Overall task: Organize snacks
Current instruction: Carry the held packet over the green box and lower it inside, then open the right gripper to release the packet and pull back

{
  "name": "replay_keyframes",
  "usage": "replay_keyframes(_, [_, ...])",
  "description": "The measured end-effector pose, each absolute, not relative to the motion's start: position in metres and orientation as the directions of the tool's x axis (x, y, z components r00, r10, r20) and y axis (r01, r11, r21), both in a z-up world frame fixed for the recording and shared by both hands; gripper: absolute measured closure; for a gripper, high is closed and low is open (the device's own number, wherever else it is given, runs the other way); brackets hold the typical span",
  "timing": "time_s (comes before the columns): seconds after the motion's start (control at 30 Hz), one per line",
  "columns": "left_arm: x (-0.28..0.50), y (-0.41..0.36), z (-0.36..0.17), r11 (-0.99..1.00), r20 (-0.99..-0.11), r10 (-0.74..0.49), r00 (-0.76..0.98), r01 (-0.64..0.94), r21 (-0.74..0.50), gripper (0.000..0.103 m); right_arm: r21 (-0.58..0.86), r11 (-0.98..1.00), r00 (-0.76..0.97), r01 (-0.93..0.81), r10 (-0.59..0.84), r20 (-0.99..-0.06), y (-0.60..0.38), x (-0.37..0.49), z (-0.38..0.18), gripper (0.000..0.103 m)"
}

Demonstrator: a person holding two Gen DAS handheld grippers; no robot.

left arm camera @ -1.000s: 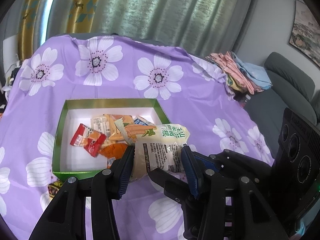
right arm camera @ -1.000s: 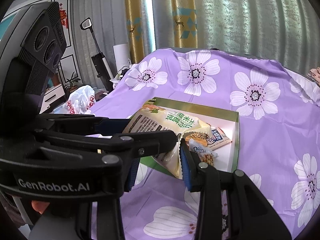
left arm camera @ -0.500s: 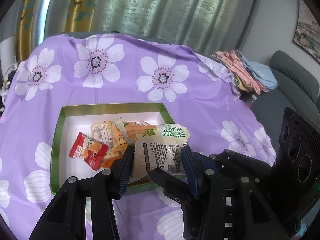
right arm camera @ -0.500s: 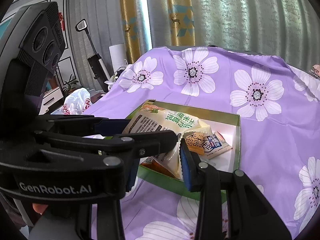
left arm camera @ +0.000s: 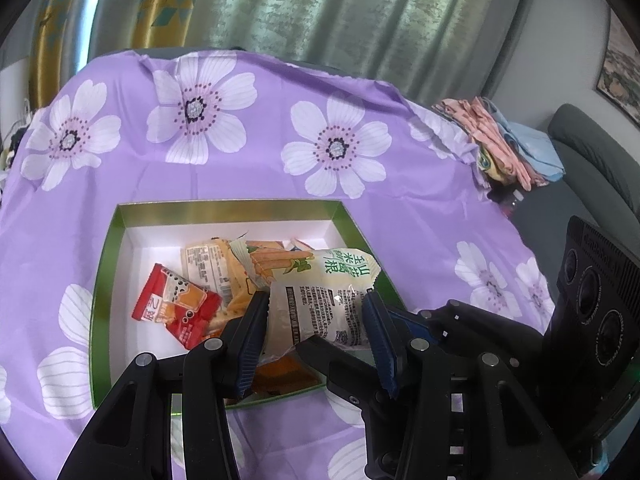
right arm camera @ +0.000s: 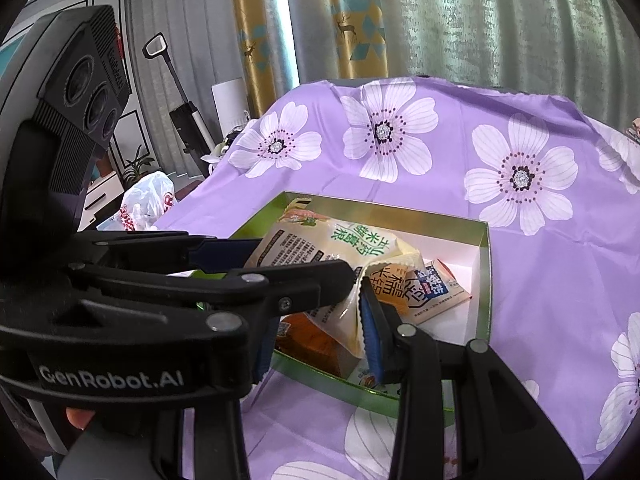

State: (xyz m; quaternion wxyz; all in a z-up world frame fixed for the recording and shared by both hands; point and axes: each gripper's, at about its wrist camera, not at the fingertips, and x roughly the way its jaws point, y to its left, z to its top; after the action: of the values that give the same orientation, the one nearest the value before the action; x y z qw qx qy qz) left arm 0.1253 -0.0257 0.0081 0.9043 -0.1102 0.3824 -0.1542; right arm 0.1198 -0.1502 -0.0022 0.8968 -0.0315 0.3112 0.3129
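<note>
Snack bag: pale packet (left arm camera: 320, 300) with green print and printed sticks, held above the near half of the green box (left arm camera: 105, 264), which is white inside; its top end leans toward the box's right wall.
Left gripper: (left arm camera: 316, 322) clamped across the bag's lower body, a pad pressing each side edge.
Right gripper: (right arm camera: 352, 308) pinching the bag's crimped end (right arm camera: 362, 292); the left gripper's finger crosses in front and hides one pad.
Box contents: red packet (left arm camera: 176, 306) at left, beige packet (left arm camera: 208, 270) behind it, orange packets beneath the bag, a blue-and-white packet (right arm camera: 434, 290) toward the right wall.
Change from a second ago: bag and both grippers have come forward over the box and slightly down; the near rim, once level with the fingertips, now lies under the fingers; grips unchanged.
Edges: near rim (right arm camera: 360, 386) directly below both grippers; right wall beside the bag's top.
Open room: bare white floor along the far wall and far-left corner; purple flowered cloth (left arm camera: 248, 168) bare beyond the box; folded clothes (left arm camera: 508, 140) at the far right edge.
</note>
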Motion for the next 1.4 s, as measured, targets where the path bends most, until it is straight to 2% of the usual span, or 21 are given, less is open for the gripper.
replay_keyframes(1.0, [0.155, -0.007, -0.031, 0.915, -0.719, -0.382, 0.58, 0.13, -0.381, 0.054, 0.169, 0.802, 0.53, -0.573, 0.52, -0.67, -0.131, 0.152, -0.034, 0.063])
replay_keyframes(1.4, [0.159, -0.007, -0.037, 0.923, -0.746, -0.361, 0.56, 0.102, -0.37, 0.054, 0.199, 0.802, 0.496, -0.564, 0.521, -0.695, -0.129, 0.156, -0.042, 0.061])
